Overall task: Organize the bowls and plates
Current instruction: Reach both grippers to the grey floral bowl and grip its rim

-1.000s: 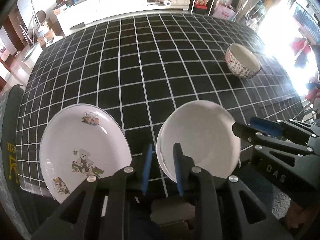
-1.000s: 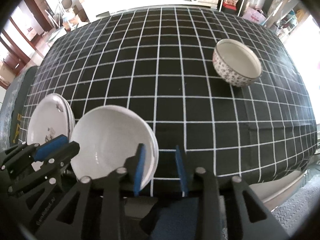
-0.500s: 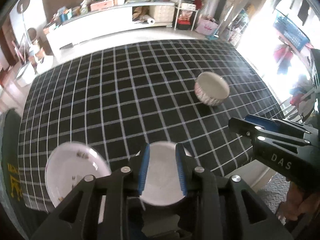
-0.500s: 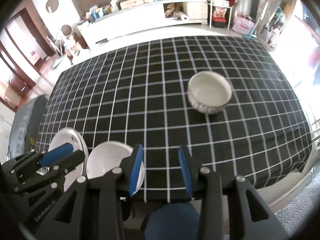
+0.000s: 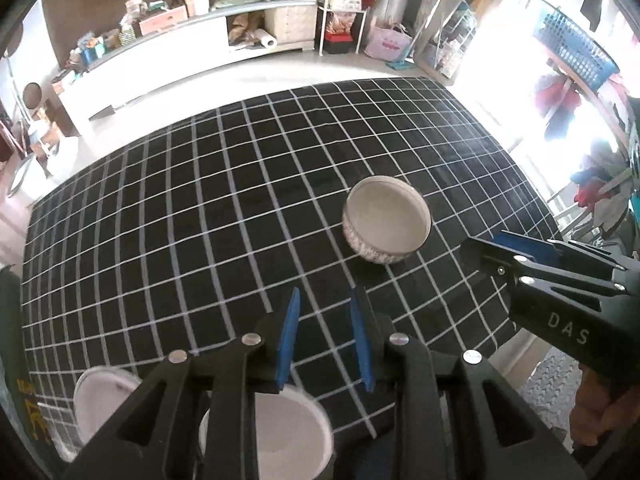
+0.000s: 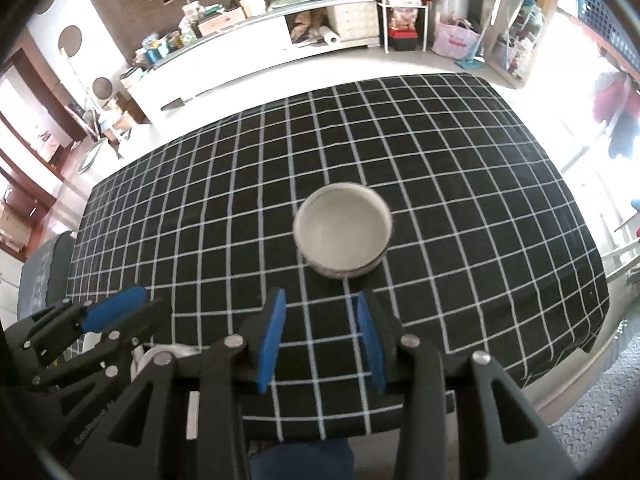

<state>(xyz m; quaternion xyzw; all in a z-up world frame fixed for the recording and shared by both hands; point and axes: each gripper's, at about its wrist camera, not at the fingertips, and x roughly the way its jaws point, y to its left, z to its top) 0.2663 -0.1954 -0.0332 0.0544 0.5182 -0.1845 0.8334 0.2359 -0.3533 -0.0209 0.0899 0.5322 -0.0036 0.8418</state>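
Both the left hand-held gripper (image 5: 325, 338) and the right hand-held gripper (image 6: 319, 336) hang released and empty above the worktop's (image 6: 460, 184) near edge, the right one lined up on the lone patterned bowl (image 6: 342, 230) mid-worktop, likely to carry it toward the white plates (image 5: 280, 432) stacked near-left.

Table (image 5: 168, 240): covered in matt black cloth with a thin white grid, lying smooth.
Bowl (image 5: 386, 220): glazed ceramic, plain pale inside, speckled pattern outside, slight sheen.
White bowl (image 5: 288, 436): smooth glossy white ceramic.
Plate (image 5: 96, 400): white, smooth, ceramic-looking.
Left tool (image 5: 326, 340): matt black plastic arms, blue rubbery pads, shiny metal rivets.
Right tool (image 6: 320, 340): same matt black plastic, blue pads, bright metal rivets.
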